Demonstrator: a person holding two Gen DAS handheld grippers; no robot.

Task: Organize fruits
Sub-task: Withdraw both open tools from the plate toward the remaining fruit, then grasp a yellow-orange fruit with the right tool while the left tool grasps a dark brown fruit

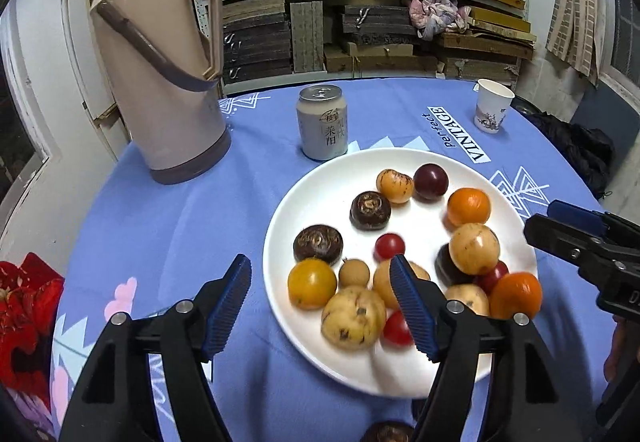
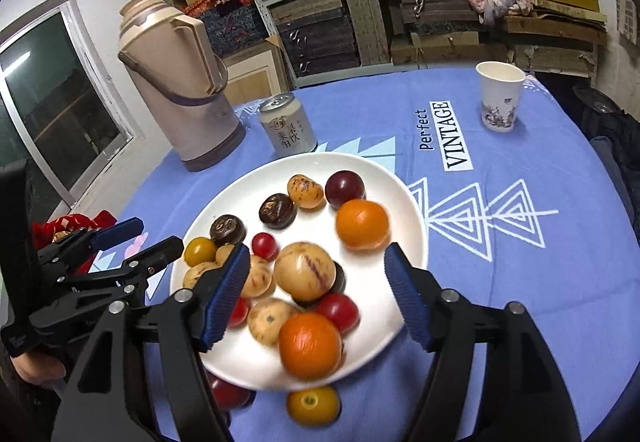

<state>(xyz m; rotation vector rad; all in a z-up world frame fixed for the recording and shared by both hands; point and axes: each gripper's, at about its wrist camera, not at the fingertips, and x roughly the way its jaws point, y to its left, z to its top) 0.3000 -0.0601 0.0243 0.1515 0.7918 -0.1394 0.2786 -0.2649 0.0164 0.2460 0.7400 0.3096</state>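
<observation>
A white plate [image 1: 320, 194] [image 2: 404, 210] on the blue tablecloth holds several fruits: oranges [image 1: 468, 207] [image 2: 362, 224], a dark plum [image 1: 430, 181] [image 2: 344, 189], dark water chestnuts [image 1: 370, 210] [image 2: 277, 211], pale speckled fruits [image 1: 353, 317] [image 2: 305, 271], red cherry tomatoes [image 1: 389, 247] [image 2: 265, 245] and a yellow tomato [image 1: 312, 284] [image 2: 199, 251]. My left gripper [image 1: 320, 274] is open and empty over the plate's near left edge. My right gripper [image 2: 316, 262] is open and empty above the near fruits. Off the plate lie a yellow fruit [image 2: 313, 405], a red fruit [image 2: 230, 392] and a dark one [image 1: 388, 432].
A beige thermos [image 1: 160, 82] [image 2: 176, 82] stands at the back left, a drink can [image 1: 322, 128] [image 2: 286, 128] behind the plate, a paper cup [image 1: 491, 105] [image 2: 499, 96] at the back right. A red bag [image 1: 24, 314] [image 2: 76, 222] lies left. Shelves of boxes stand behind.
</observation>
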